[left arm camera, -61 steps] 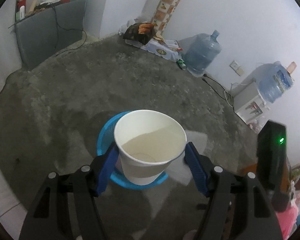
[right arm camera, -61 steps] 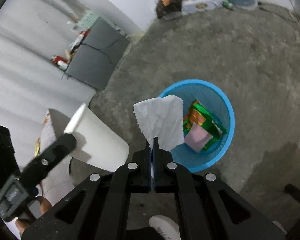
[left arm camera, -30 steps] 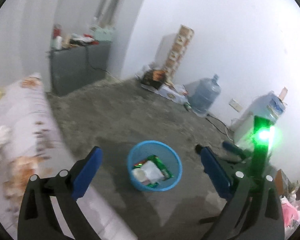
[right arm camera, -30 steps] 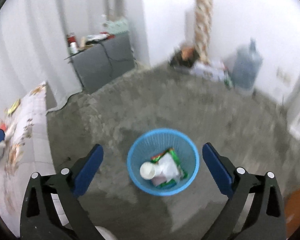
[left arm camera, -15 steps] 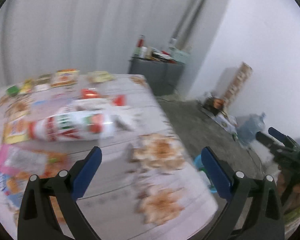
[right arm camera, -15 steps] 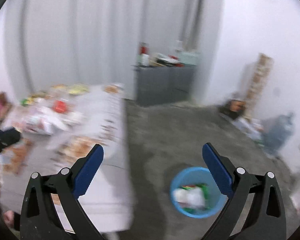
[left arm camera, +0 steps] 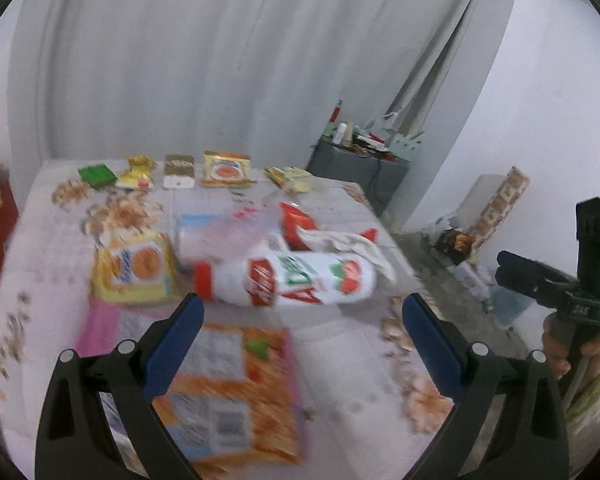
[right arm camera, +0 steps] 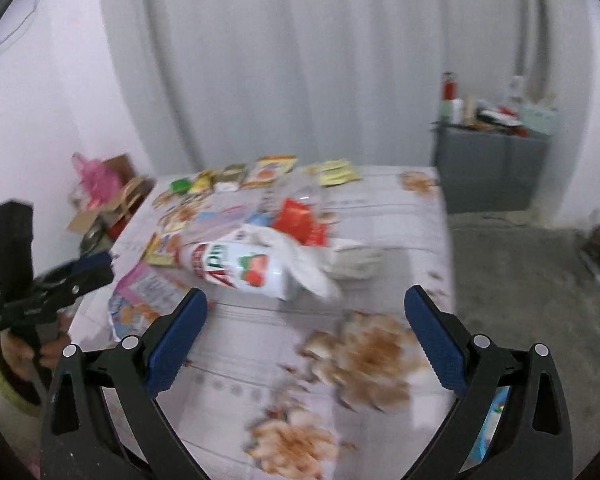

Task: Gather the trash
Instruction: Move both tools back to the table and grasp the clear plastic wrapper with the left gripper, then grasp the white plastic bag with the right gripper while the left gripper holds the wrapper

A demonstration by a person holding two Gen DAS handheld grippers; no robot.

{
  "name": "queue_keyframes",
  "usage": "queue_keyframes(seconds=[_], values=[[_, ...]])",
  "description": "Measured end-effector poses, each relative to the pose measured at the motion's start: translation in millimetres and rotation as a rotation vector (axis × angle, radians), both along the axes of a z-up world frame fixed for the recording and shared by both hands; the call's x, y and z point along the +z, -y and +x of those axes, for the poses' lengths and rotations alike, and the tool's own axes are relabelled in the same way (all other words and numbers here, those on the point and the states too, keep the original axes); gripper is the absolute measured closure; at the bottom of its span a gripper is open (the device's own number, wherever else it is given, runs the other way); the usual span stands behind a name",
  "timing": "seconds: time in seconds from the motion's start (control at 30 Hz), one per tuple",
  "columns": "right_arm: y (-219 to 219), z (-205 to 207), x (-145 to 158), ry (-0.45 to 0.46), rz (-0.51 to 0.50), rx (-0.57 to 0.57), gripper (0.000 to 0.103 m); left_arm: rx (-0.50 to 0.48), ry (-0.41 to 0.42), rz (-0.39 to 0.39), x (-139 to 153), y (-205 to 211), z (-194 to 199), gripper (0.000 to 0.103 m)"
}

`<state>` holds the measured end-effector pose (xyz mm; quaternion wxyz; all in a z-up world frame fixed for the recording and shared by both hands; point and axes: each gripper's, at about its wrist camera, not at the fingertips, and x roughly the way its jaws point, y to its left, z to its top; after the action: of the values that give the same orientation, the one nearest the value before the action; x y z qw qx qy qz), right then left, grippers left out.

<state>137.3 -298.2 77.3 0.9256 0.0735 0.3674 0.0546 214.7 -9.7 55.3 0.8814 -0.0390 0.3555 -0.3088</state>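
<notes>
A table [left arm camera: 340,360] under a floral cloth is strewn with trash. A white plastic bottle [left arm camera: 292,278] [right arm camera: 240,268] with a red cap and a red-green label lies on its side at the middle. A crumpled white tissue [left arm camera: 344,244] [right arm camera: 312,264] and a red wrapper [left arm camera: 296,224] [right arm camera: 300,220] lie just behind it. My left gripper [left arm camera: 303,312] hangs open just short of the bottle, above an orange packet [left arm camera: 228,384]. My right gripper [right arm camera: 306,304] is open too, near the bottle's base, with nothing between its fingers.
A yellow packet [left arm camera: 138,268] lies left of the bottle, and several small packets [left arm camera: 224,168] line the far edge. A grey cabinet [right arm camera: 492,168] stands right of the table beyond bare floor [right arm camera: 520,280]. A cardboard box [right arm camera: 100,184] sits left of the table.
The left gripper let go of a paper cup and the right of a tissue into the blue basket. Both opened and swung from the basket to the table.
</notes>
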Motion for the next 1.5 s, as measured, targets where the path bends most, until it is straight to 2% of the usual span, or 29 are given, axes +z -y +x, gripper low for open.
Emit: queue_keyframes(seconds=[0.2, 0.3, 0.37, 0.47, 0.6, 0.73, 0.87, 1.0, 1.2, 1.3, 1.4, 1.47, 1.5], values=[[-5, 37, -8, -0.066, 0.058, 0.029, 0.030, -0.007, 0.013, 0.059, -6, 4, 41, 0.006], [-11, 53, -12, -0.093, 0.079, 0.074, 0.035, -0.024, -0.006, 0.078, -13, 12, 59, 0.006], [-18, 63, -15, -0.115, 0.075, 0.112, 0.039, -0.043, -0.021, 0.091, -19, 20, 72, 0.012], [-28, 79, -19, -0.150, 0.076, 0.163, 0.041, -0.059, -0.044, 0.140, -28, 34, 88, 0.013], [-39, 101, -27, -0.199, 0.050, 0.209, 0.043, -0.067, -0.047, 0.246, -44, 54, 108, 0.014], [-42, 120, -37, -0.250, 0.042, 0.235, 0.046, -0.057, -0.072, 0.313, -56, 67, 123, 0.019], [-37, 134, -50, -0.313, 0.079, 0.242, 0.056, -0.031, -0.112, 0.329, -67, 71, 137, 0.028], [-33, 135, -54, -0.329, 0.096, 0.243, 0.068, -0.023, -0.126, 0.345, -70, 71, 141, 0.036], [-29, 133, -55, -0.344, 0.108, 0.237, 0.096, -0.020, -0.140, 0.328, -67, 68, 143, 0.051], [-26, 131, -53, -0.332, 0.123, 0.233, 0.100, -0.010, -0.151, 0.306, -64, 66, 144, 0.062], [-22, 126, -50, -0.315, 0.134, 0.229, 0.102, -0.011, -0.148, 0.291, -61, 64, 143, 0.076], [-20, 123, -46, -0.302, 0.145, 0.225, 0.102, -0.012, -0.151, 0.280, -58, 62, 142, 0.090], [-19, 122, -44, -0.295, 0.148, 0.223, 0.102, -0.011, -0.152, 0.274, -56, 61, 142, 0.092]])
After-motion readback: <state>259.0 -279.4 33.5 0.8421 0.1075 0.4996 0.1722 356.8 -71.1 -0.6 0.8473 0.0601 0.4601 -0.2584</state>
